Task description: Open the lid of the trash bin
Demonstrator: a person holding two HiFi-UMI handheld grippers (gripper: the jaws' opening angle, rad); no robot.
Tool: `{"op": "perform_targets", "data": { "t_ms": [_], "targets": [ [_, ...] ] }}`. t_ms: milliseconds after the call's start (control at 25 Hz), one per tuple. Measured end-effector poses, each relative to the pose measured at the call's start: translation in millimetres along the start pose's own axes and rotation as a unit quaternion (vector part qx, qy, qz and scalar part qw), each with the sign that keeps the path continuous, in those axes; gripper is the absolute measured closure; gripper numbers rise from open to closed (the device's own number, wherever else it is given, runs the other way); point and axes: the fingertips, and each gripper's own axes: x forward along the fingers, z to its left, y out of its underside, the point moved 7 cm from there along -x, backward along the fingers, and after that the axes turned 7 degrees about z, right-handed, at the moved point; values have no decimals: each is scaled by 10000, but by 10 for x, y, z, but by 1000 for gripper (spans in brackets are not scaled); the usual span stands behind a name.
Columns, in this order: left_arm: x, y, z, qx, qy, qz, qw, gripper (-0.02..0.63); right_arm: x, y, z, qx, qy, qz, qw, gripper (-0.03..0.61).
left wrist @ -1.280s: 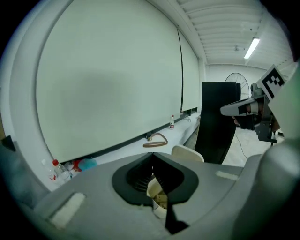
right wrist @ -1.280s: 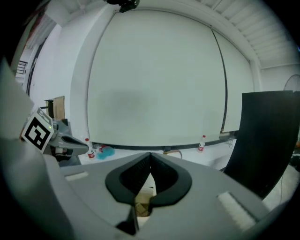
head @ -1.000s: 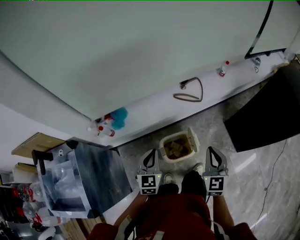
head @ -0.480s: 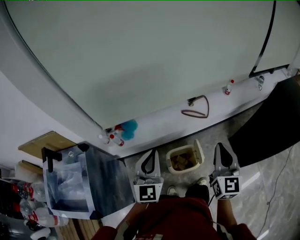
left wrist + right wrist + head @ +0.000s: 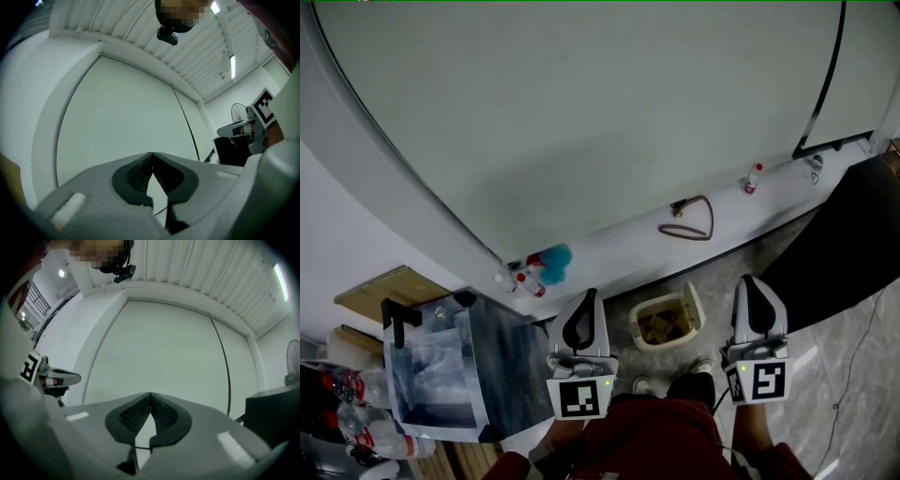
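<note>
A cream trash bin (image 5: 659,330) stands on the grey floor below a white ledge, seen only in the head view. Its lid (image 5: 697,303) is tipped up at the right side and brown contents show inside. My left gripper (image 5: 587,294) hangs near the bin's left, my right gripper (image 5: 750,279) to its right, both held high and apart from it. In the left gripper view my left gripper (image 5: 151,154) is shut on nothing and faces a pale wall. In the right gripper view the right gripper (image 5: 150,393) is likewise shut and empty.
The white ledge (image 5: 619,246) carries spray bottles (image 5: 521,278), a blue object (image 5: 555,258), a looped cable (image 5: 689,220) and a small red-capped bottle (image 5: 752,178). A clear-sided box (image 5: 441,361) stands at left. A black surface (image 5: 839,244) lies at right. Shoes (image 5: 701,375) stand before the bin.
Both grippers have come up toward the head camera and look larger, the left one shifting left. The bin and ledge have shifted slightly in the picture as the head moved.
</note>
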Motion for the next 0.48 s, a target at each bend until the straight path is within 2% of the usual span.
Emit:
{"op": "perform_targets", "data": {
  "t_ms": [360,480],
  "targets": [
    [72,120,35,27,-28,149,9999,609,64,105,67,-68,-36,163,9998,578],
    [113,167,42,-74,-26,239,9997,609,96,118,63,-80,-43,203,9998,578]
  ]
}}
